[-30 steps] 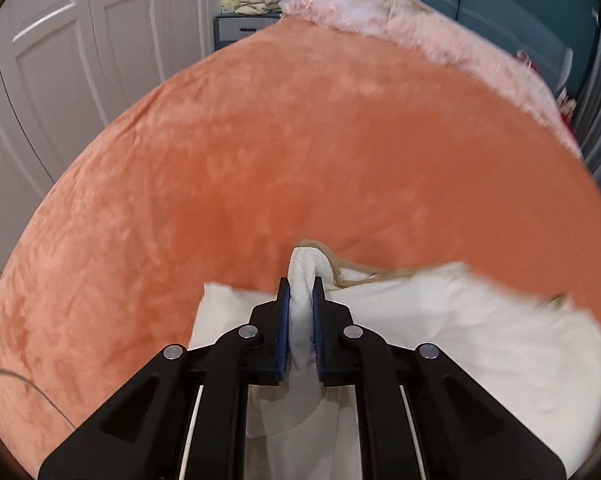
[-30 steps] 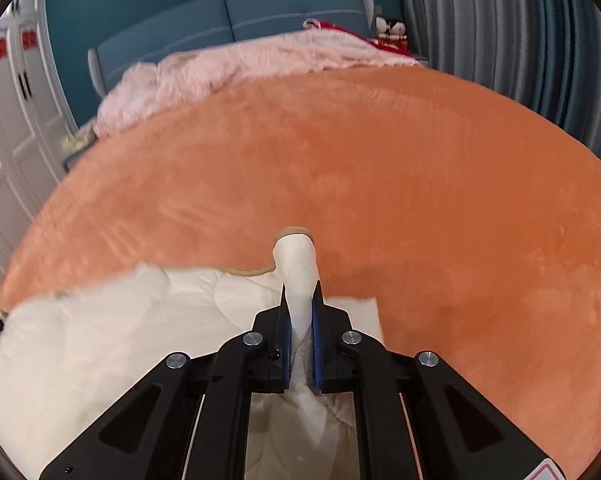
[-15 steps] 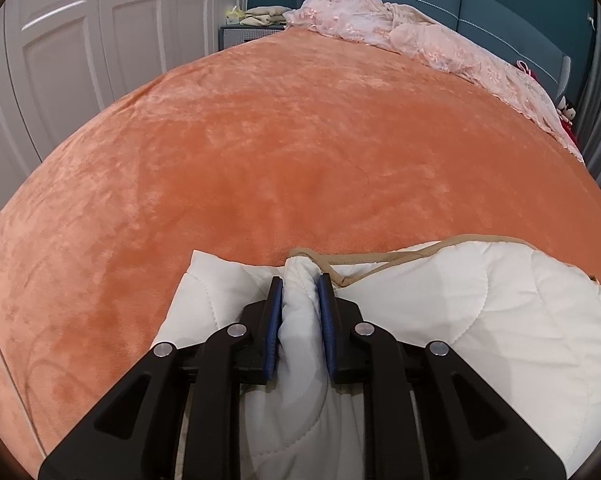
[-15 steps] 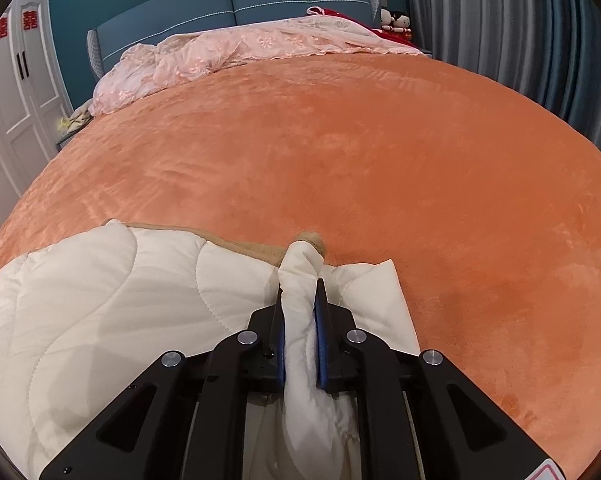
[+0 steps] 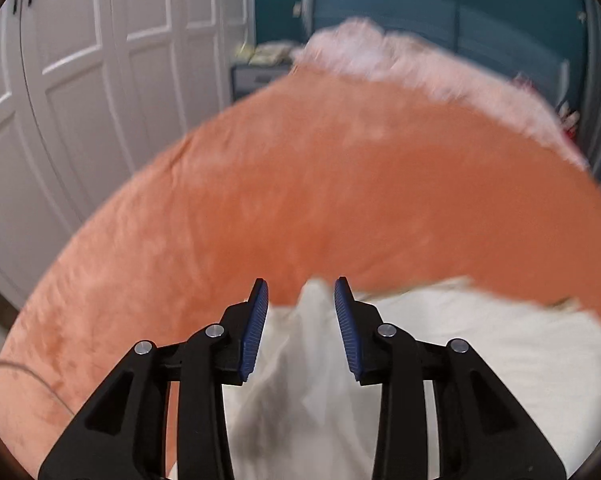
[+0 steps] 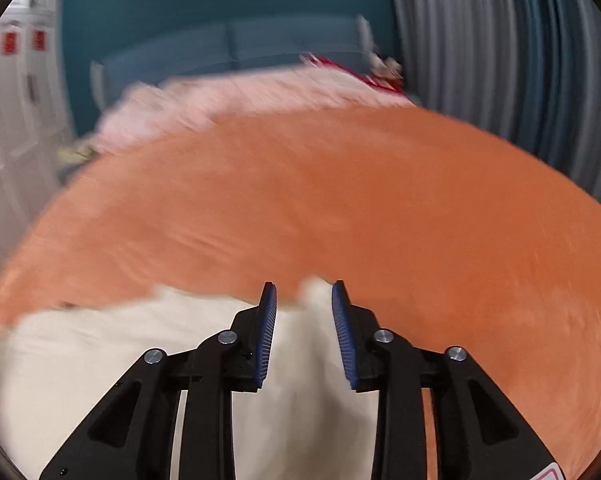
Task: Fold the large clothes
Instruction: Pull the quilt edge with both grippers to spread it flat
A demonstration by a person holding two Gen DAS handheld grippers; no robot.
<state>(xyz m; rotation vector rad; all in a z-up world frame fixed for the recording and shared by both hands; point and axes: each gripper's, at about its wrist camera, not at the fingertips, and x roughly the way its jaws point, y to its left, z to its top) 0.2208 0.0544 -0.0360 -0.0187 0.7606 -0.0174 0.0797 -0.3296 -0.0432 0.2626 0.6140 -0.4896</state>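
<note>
A cream quilted garment (image 5: 480, 344) lies on an orange plush bedspread (image 5: 340, 200). My left gripper (image 5: 300, 292) is open; a raised fold of the cream fabric stands between its blue pads without being clamped. In the right wrist view the same garment (image 6: 100, 352) spreads to the left. My right gripper (image 6: 304, 294) is open too, with a fabric peak loose between its pads. Both views are blurred by motion.
A pink blanket (image 5: 420, 68) lies bunched at the head of the bed by a blue headboard (image 5: 460, 20). White wardrobe doors (image 5: 80, 80) stand on the left, with a nightstand (image 5: 256, 72) beside them. Grey curtains (image 6: 500, 60) hang on the right.
Both grippers have opened and let go of the cream fabric they were clamping. Both have lifted and tilted up, so the fabric edge sits lower in view.
</note>
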